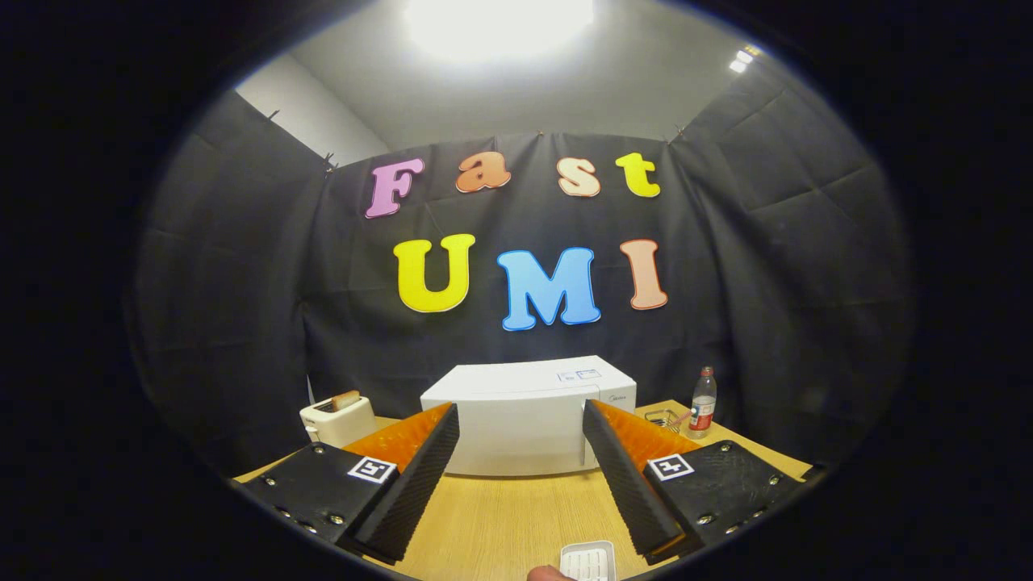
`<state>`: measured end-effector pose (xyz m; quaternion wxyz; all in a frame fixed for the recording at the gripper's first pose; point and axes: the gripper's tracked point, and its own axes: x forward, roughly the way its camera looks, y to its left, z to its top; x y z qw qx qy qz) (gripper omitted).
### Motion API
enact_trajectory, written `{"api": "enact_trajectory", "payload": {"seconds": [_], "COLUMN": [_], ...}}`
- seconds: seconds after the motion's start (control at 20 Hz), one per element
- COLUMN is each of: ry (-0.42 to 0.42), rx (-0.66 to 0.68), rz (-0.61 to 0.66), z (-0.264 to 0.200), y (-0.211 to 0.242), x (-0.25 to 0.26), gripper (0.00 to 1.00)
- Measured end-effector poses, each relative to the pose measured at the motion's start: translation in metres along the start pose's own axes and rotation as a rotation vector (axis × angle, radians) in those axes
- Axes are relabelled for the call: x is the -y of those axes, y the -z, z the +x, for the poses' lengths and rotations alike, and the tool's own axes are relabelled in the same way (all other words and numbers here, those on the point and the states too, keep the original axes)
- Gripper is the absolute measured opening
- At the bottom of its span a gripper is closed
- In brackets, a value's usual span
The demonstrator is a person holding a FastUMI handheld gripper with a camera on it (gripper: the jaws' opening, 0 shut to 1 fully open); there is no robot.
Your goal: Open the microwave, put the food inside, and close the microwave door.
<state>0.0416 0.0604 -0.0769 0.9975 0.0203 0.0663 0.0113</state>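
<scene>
the white microwave sits shut at the far side of the wooden table, beyond the fingers; small labels on its top and door are too small to read. the gripper hangs above the table, jaws wide, holding nothing; a toaster stands far left, a bottle far right.

The microwave sits on the table straight ahead, beyond the spread fingers of the gripper, with the booth's cloth wall right behind it. Left of it there's a toaster with a slice poking up; off to its right stands a bottle next to a little wire rack. A small tray lies on the table nearest the camera, between the fingers.
</scene>
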Motion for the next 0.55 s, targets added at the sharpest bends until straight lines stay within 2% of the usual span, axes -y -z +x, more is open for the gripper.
{"api": "enact_trajectory", "payload": {"seconds": [0.55], "ry": [0.01], "rx": [-0.001], "rz": [0.009], "z": [-0.0016], "y": [0.0014], "x": [0.0072], "gripper": [0.97]}}
